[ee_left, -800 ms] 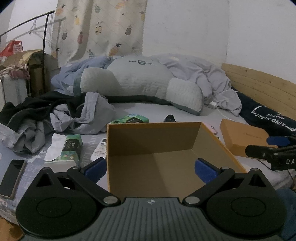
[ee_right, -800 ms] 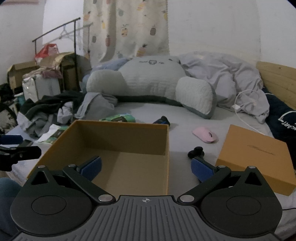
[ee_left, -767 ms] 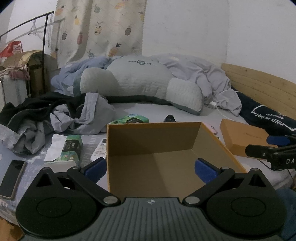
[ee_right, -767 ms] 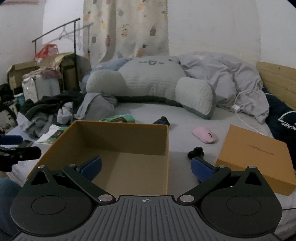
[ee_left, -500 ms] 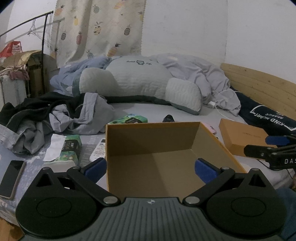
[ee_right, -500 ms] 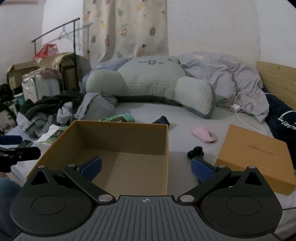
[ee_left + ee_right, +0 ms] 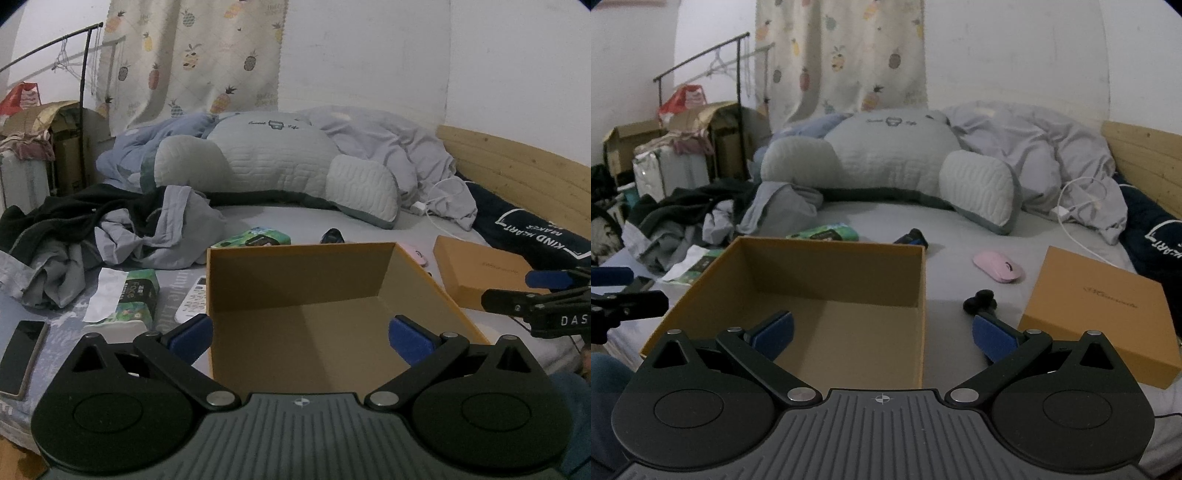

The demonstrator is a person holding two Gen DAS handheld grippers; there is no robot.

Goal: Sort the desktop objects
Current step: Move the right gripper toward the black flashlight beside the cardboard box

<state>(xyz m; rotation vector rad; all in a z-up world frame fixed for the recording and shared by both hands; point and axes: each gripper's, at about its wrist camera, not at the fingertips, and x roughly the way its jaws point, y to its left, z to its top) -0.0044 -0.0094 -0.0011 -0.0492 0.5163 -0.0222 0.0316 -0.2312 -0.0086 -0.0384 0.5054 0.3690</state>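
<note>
Barely any shift since earlier frames; both tools stayed hovering. Left gripper (image 7: 301, 338) and right gripper (image 7: 882, 330) were spread wide, holding nothing, over the open cardboard box (image 7: 827, 273), which was empty. Pink mouse (image 7: 997, 271) and black clip (image 7: 980, 301) lay just right of the box, closed lid box (image 7: 1100, 314) further right.

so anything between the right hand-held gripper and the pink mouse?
Nothing blocks it. The right hand-held gripper is open; the pink mouse lies on bare sheet, with a small black object just left of the path.
</note>
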